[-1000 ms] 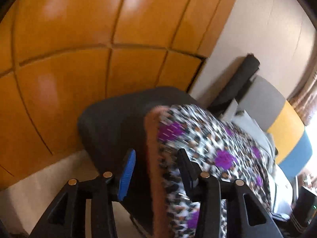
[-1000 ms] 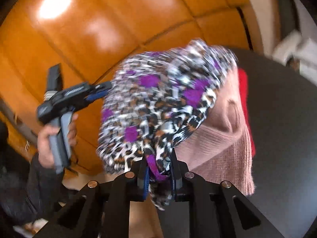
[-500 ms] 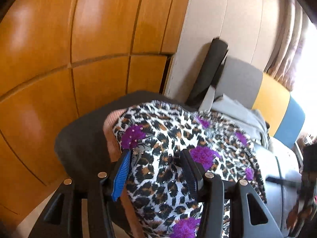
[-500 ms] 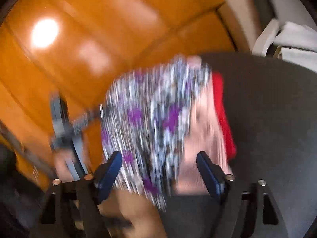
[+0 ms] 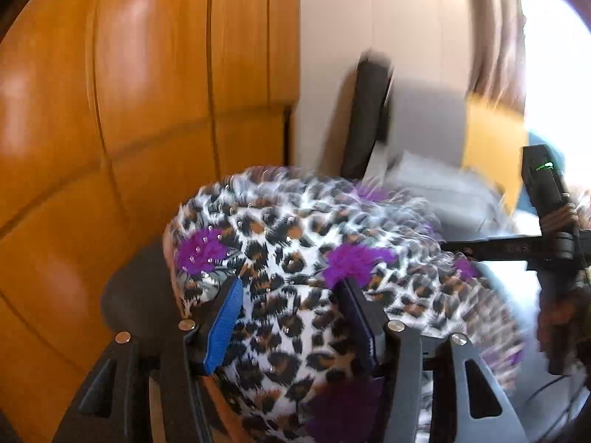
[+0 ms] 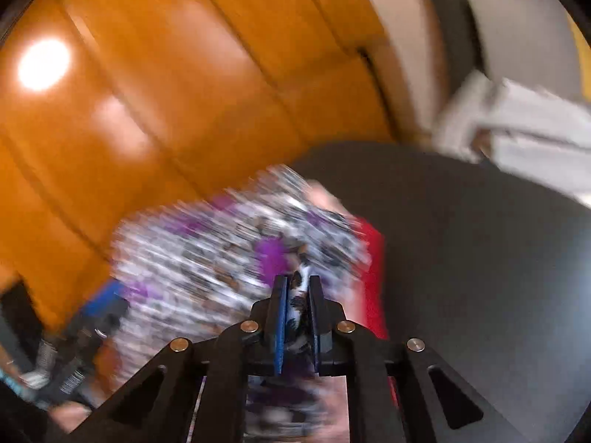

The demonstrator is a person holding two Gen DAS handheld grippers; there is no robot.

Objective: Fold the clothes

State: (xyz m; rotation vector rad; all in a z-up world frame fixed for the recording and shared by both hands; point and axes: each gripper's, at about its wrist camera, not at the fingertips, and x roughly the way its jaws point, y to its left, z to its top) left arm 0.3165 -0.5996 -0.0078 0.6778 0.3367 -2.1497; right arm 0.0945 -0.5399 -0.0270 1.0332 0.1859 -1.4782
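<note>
On my left I see orange wood panels (image 5: 147, 110), then my left hand-held gripper (image 5: 295, 317) w/ fingers spread apart either side of the leopard-print garment (image 5: 295, 236), not clamped. The garment is heaped on the dark chair seat (image 6: 480, 258) over a pink piece; a red piece (image 6: 375, 277) shows at its rt edge. My right hand-held gripper (image 6: 297, 295) is pinched tight on a fold of the print. Further rt: pale folded cloth (image 6: 524, 125), blurred.
</note>
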